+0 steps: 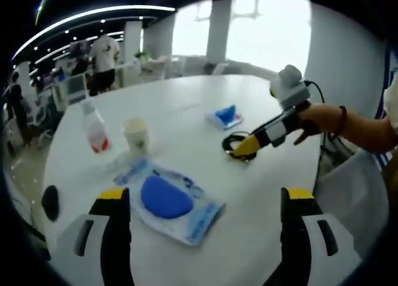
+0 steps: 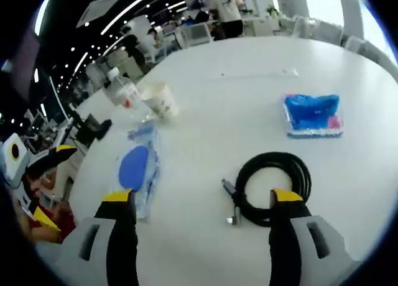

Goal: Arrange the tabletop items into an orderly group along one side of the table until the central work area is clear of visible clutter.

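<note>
Smooth white round table (image 2: 249, 62), coiled black cable (image 2: 273, 186) beside right gripper (image 2: 202, 202), both grippers' fingers apart.

The right claw (image 2: 203, 199) hides part of the black cable coil (image 2: 271, 188), the bottle (image 1: 94, 128) label is too blurred to read, and the distant people (image 1: 102, 59) are indistinct.

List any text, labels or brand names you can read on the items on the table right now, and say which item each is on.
No text is legible in either view.
Bottle: red label, print too blurred to read.
Paper cup: faint markings, too small to read.
Clear packet with the blue disc: printing along the edges, blurred.
Small blue packet: pink patch, no readable words.
Coiled black cable: no markings seen.
</note>
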### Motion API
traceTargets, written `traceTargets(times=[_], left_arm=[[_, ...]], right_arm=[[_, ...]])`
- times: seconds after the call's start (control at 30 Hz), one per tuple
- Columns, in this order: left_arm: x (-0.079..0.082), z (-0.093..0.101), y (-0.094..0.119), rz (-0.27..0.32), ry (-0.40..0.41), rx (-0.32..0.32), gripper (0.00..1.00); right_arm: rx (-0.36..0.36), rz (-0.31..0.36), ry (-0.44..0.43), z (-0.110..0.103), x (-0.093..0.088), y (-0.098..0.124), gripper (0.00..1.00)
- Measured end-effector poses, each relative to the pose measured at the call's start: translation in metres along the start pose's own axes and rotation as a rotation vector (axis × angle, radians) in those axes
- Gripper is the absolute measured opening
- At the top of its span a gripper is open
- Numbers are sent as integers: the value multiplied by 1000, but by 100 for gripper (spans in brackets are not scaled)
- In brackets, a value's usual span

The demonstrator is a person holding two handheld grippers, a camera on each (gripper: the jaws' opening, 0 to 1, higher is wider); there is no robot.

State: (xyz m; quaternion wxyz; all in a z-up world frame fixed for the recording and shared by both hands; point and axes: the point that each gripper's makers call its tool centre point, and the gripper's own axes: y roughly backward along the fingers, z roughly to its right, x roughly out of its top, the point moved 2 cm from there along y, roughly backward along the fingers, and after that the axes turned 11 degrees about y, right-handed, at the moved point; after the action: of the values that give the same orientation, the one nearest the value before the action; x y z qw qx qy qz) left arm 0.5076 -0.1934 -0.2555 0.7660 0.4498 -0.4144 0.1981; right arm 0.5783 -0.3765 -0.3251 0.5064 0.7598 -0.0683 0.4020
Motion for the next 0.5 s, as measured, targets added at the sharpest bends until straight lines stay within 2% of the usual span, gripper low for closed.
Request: traceTargets(times=[0.3, 0.5], left_arm=[[3, -21, 6, 6, 7, 27, 98], [1, -46, 4, 7, 22, 60, 98]], right_arm=[[43, -2, -20, -30, -7, 2, 90], [66, -17, -17, -49, -14, 2, 90]])
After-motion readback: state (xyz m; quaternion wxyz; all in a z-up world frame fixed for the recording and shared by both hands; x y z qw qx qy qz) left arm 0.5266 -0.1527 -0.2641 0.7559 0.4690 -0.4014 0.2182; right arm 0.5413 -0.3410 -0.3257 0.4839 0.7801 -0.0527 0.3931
